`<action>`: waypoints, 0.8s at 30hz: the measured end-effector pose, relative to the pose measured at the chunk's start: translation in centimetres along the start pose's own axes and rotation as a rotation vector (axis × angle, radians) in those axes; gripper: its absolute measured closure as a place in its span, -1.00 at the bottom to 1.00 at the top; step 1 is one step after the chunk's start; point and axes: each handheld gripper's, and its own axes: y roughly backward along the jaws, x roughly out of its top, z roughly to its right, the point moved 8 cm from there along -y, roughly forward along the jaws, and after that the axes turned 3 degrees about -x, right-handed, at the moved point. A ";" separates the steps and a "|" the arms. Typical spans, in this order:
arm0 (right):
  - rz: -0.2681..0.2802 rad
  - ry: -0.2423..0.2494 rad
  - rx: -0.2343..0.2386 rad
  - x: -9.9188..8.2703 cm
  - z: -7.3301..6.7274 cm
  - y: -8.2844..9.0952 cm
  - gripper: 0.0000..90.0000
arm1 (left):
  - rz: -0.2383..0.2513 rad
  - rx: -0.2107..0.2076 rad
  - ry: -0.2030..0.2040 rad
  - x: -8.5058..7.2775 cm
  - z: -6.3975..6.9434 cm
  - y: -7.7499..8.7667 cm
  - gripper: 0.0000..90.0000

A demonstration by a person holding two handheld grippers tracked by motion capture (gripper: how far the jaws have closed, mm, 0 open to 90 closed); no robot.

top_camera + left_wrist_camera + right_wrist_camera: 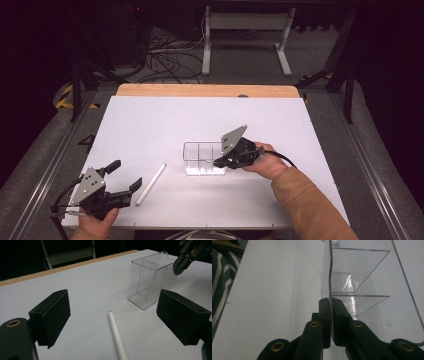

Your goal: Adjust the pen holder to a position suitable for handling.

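Note:
A clear plastic box with inner dividers stands upright near the middle of the white table. My right gripper is shut on the box's right-hand wall, and the right gripper view has its jaws pinched on that thin clear wall. A white stick lies flat to the left of the box. My left gripper rests at the front left, open, holding nothing. In the left gripper view the stick lies on the table between its wide jaws, with the box beyond it.
The white table top has a wooden strip along its far edge. Behind it stand a white desk frame and loose cables on the floor. A tan sleeve comes in at the lower right.

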 end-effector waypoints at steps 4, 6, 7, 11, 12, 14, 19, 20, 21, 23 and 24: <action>0.013 0.000 -0.010 0.1 0.0 0.2 0.74 | -0.002 0.000 -0.001 0.0 0.0 0.0 -0.72; 0.043 -0.029 -0.018 0.3 0.1 0.6 0.52 | -0.001 0.000 0.002 0.0 0.0 0.0 -0.72; 0.056 -0.044 -0.017 0.5 0.2 0.8 0.42 | 0.002 0.000 0.004 0.1 0.0 -0.1 -0.72; 0.119 -0.089 -0.036 1.2 0.1 2.0 -0.02 | 0.002 -0.001 -0.005 0.3 -0.1 -0.3 -0.72; 0.157 -0.102 -0.074 1.7 0.2 2.7 -0.21 | 0.000 -0.004 -0.004 0.3 -0.1 -0.4 -0.72; 0.182 -0.113 -0.088 1.9 0.2 3.1 -0.26 | -0.003 -0.011 -0.002 0.3 -0.1 -0.6 -0.72; 0.264 -0.172 -0.179 2.6 0.6 5.1 -0.50 | 0.000 -0.017 -0.008 0.5 0.1 -0.8 -0.72; 0.276 -0.177 -0.186 2.7 0.5 5.4 -0.50 | 0.000 -0.018 -0.010 0.6 0.1 -0.8 -0.72; 0.287 -0.179 -0.194 2.8 0.5 5.6 -0.52 | -0.001 -0.019 -0.011 0.6 0.1 -0.9 -0.72; 0.310 -0.185 -0.205 2.9 0.4 6.2 -0.54 | -0.003 -0.023 -0.010 0.6 0.2 -0.9 -0.72; 0.319 -0.189 -0.210 2.9 0.3 6.4 -0.56 | -0.001 -0.021 -0.012 0.6 0.1 -0.9 -0.72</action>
